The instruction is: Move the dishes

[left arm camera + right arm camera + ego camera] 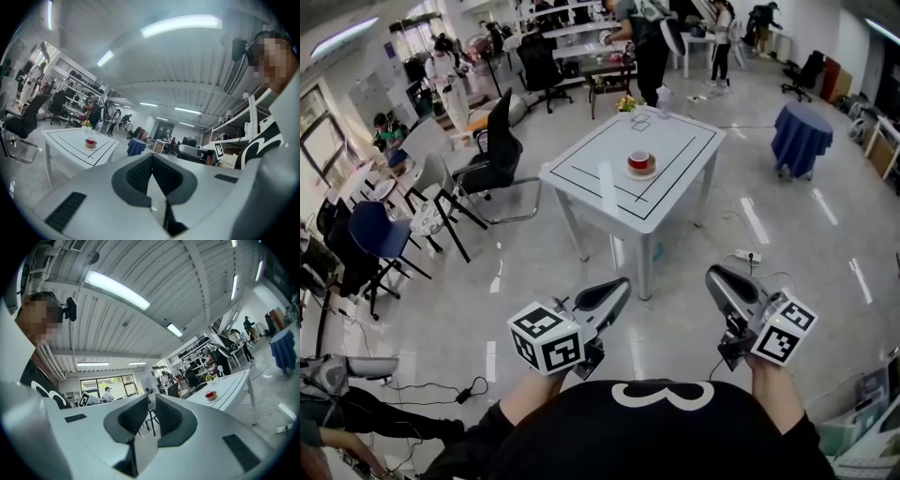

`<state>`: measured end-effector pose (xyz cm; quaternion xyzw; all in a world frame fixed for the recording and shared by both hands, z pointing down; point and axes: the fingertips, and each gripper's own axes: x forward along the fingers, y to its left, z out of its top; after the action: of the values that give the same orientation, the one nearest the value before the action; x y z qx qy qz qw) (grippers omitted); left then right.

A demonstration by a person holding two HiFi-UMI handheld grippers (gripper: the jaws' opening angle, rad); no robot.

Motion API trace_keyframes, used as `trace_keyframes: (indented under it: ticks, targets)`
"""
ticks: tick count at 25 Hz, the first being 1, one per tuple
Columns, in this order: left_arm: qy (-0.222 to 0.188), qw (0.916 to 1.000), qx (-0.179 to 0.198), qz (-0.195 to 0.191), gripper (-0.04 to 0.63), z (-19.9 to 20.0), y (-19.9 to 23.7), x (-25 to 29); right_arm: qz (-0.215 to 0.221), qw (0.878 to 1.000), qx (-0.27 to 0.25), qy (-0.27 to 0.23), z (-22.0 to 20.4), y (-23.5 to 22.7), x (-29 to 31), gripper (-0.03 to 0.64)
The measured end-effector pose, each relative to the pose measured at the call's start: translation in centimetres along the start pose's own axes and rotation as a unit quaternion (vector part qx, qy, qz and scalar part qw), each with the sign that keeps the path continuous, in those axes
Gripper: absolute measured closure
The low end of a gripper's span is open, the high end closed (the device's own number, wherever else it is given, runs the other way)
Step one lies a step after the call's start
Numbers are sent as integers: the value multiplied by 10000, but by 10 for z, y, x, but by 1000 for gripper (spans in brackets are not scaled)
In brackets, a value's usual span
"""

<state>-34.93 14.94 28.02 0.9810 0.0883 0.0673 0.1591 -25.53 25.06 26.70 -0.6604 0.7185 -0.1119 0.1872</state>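
Red against the pale tabletop, a cup (639,158) stands on a small saucer (641,172) near the middle of a white table (680,150), inside the black outline drawn on its top. Nothing else stands close to the cup and saucer; some small clear things stand at the table's far corner, too small to make out. A black office chair (495,155) stands just off the table's left side, and a white power strip (747,255) lies on the shiny floor near the table's front right leg. Farther right, well apart, is a round table draped in a blue cloth (800,137). The person stands well back from the white table and holds both tongs level in front of the body, pointing toward it. The left gripper (624,281) has its jaws together with nothing between them. The right gripper (712,273) is likewise closed and empty, and neither is anywhere near the cup.
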Motion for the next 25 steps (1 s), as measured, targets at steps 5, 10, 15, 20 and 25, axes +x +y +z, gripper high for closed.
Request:
trace_keyframes:
  ticks: [5,10,15,20,25]
  targets:
    - [-64,9999,-60,-75,593,-2,-7,5,-64,10000,-59,-19,3,-1,-10,440]
    - [-59,9998,-134,-129,594,-7,-14,15,-178,9995,-225,100,0,-8,-19,328]
    - [-13,9998,-177,-135,593,-13,-22,29,-271,9994,-180,83,1,-21,-35,310]
    - [28,9997,-237,-90,594,-24,-31,50,-194,9996,-168,138,-2,-37,-51,302]
    - [87,9997,-208,-75,594,-34,-47,73,-181,9996,-197,86,1,-57,-73,302]
